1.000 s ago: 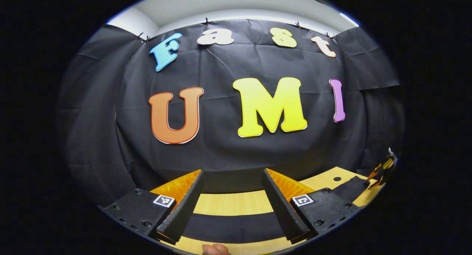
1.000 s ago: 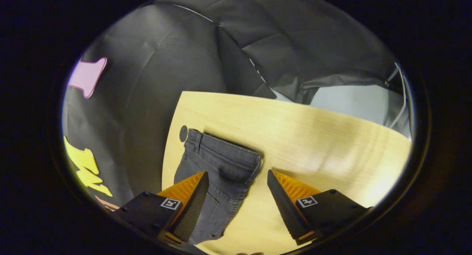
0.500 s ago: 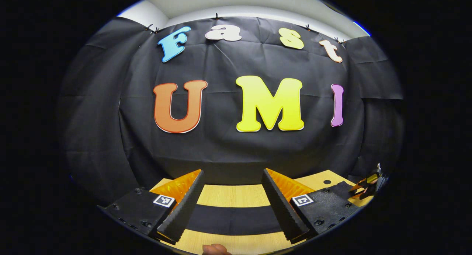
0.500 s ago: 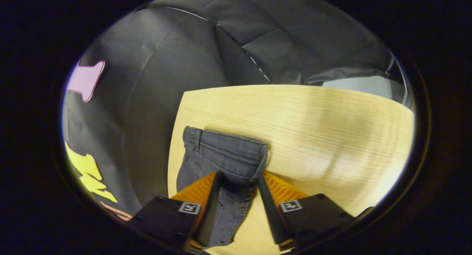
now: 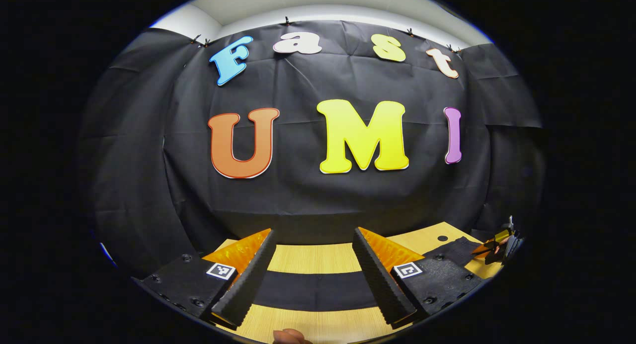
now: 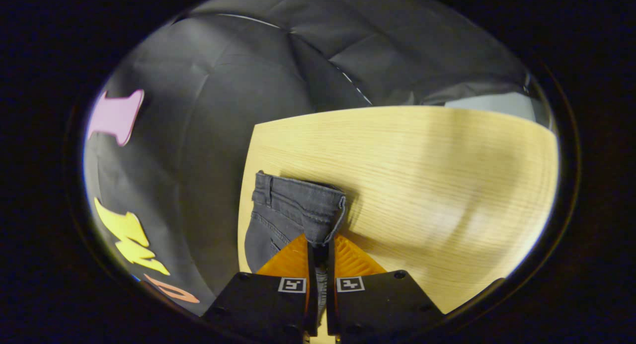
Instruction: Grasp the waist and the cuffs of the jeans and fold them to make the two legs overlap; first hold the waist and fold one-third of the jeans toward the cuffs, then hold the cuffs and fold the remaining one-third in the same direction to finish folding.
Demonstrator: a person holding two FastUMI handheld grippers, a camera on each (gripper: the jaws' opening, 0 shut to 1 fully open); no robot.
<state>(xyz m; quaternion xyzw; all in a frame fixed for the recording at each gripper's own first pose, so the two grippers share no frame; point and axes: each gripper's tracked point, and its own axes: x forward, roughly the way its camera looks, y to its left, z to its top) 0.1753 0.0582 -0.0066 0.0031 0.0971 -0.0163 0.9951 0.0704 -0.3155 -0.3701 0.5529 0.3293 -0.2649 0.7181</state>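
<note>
Jeans (image 6: 293,210) waist pinched by right gripper (image 6: 320,254) on table (image 6: 437,185); left gripper (image 5: 314,274) wide, above dark leg.

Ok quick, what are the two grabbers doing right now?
Left gripper: open, holding nothing, above the jeans.
Right gripper: closed on the jeans' waist.

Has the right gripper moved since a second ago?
Yes. The right gripper has come forward over the wooden table and shut on the waist of the jeans, which it earlier straddled open.
</note>
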